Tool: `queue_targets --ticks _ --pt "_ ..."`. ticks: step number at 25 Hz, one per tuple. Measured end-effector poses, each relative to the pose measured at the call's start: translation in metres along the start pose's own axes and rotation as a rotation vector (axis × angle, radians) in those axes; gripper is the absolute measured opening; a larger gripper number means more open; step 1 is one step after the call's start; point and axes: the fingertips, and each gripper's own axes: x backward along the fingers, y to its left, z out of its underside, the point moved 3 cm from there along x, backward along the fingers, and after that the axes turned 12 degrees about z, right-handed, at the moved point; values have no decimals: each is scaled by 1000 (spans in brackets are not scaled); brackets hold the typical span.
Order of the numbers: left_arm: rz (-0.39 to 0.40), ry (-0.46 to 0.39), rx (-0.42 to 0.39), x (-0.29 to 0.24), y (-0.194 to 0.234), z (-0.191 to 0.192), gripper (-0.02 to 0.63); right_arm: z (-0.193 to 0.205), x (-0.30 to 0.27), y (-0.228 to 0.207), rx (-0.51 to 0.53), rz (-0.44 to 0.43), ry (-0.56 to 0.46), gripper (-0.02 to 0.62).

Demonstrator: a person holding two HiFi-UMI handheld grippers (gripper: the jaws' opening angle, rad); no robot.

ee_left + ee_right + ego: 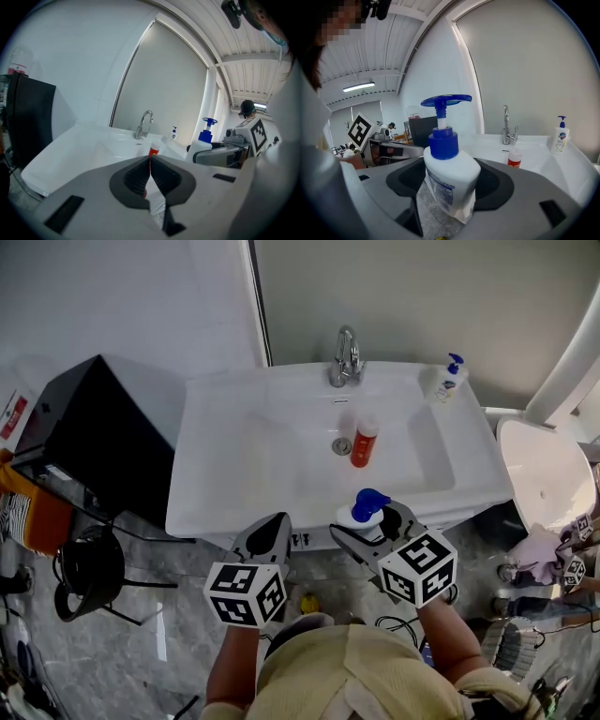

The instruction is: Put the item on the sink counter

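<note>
A white pump bottle (pixel 359 513) with a blue pump head stands upright between the jaws of my right gripper (pixel 371 523), which is shut on its body. In the right gripper view the bottle (pixel 449 178) fills the centre. It hangs at the front edge of the white sink counter (pixel 220 493), right of the middle. My left gripper (pixel 270 532) sits just left of it at the counter's front edge, shut with nothing in it (pixel 150 174).
A red bottle with a white cap (pixel 364 441) stands in the basin near the drain. The faucet (pixel 345 358) and a soap dispenser (pixel 448 380) stand at the back. A black cabinet (pixel 98 432) is to the left, a toilet (pixel 542 470) to the right, and a black stool (pixel 89 573) below.
</note>
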Motion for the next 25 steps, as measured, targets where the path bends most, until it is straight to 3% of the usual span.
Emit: queue_targets --ticks 11,25 --pt "17 31 -13 10 41 -10 38 -19 -38 10 -2 41 -6 322" --pt "-41 16 1 18 82 -23 38 -46 -90 11 27 17 -1 321"
